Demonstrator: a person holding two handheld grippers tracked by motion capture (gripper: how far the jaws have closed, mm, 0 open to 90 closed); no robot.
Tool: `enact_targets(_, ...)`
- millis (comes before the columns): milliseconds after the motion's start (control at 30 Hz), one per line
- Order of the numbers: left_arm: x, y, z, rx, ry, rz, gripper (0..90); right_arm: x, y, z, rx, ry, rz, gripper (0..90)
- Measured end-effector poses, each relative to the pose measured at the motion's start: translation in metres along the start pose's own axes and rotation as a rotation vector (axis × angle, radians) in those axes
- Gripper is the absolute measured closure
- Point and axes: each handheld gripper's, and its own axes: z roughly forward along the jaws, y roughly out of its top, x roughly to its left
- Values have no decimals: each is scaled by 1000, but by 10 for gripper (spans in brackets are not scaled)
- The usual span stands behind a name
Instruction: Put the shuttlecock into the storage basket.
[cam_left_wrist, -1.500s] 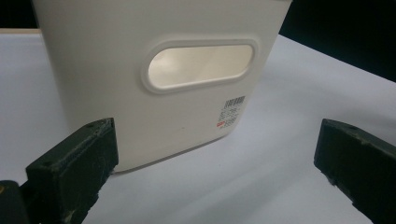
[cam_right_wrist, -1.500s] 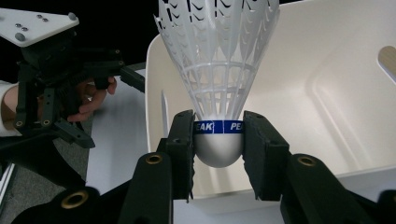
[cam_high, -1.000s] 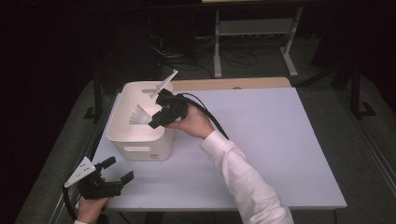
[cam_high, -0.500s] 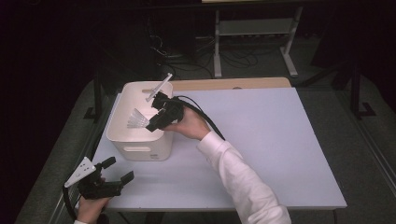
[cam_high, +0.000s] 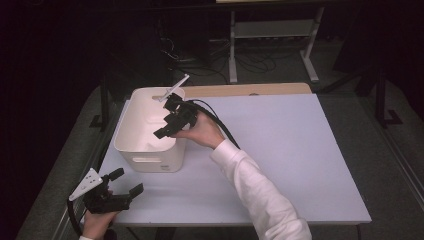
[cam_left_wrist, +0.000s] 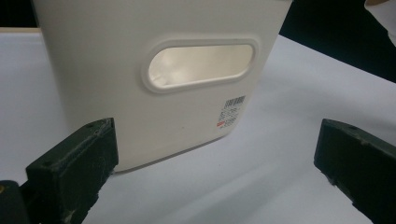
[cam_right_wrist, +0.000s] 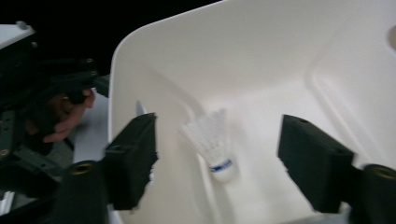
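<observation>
A white plastic bin (cam_high: 150, 161) stands on the left part of the table. My right gripper (cam_high: 162, 131) reaches over its rim, open and pointing down into it. In the right gripper view a white shuttlecock (cam_right_wrist: 212, 144) with a blue band rests against the inside of the bin (cam_right_wrist: 280, 56), cork end down. It sits between the spread jaws of my right gripper (cam_right_wrist: 219, 126) and touches neither. My left gripper (cam_high: 126, 181) is open at the table's near left corner. In its own view my left gripper (cam_left_wrist: 210, 163) faces the bin's handle wall (cam_left_wrist: 93, 70), holding nothing.
The pale table top (cam_high: 280, 150) stretches right of the bin, with a wooden strip (cam_high: 250, 90) along its far edge. A metal stand (cam_high: 272, 30) and cables sit on the dark floor behind. The left hand (cam_right_wrist: 70, 114) appears beyond the bin's rim.
The shuttlecock was at my right gripper's jaws over the bin; now it lies loose inside. The right gripper has shifted toward the bin's near side. The left gripper has stayed put.
</observation>
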Motion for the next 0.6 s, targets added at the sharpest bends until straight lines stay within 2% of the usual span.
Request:
enact_targets(100, 0, 0, 0, 6, 3, -2, 0, -2, 0, -5, -1, -60, 1, 166)
enact_targets(167, 0, 0, 0, 5, 3, -6, 0, -2, -1, -8, -3, -80, 14, 128)
enact_targets(333, 0, 0, 0, 3, 3, -7, 0, -5, -5, -15, -29, -82, 20, 79)
enact_targets(433, -1, 0, 0, 5, 4, -8, 0, -5, -7, -18, -25, -103, 32, 27)
enact_targets(533, 0, 0, 0, 1, 5, -6, 0, -6, -9, -22, -24, -116, 25, 11)
enact_targets(600, 0, 0, 0, -3, 5, -7, 0, -6, -11, -24, -30, -123, 36, 2)
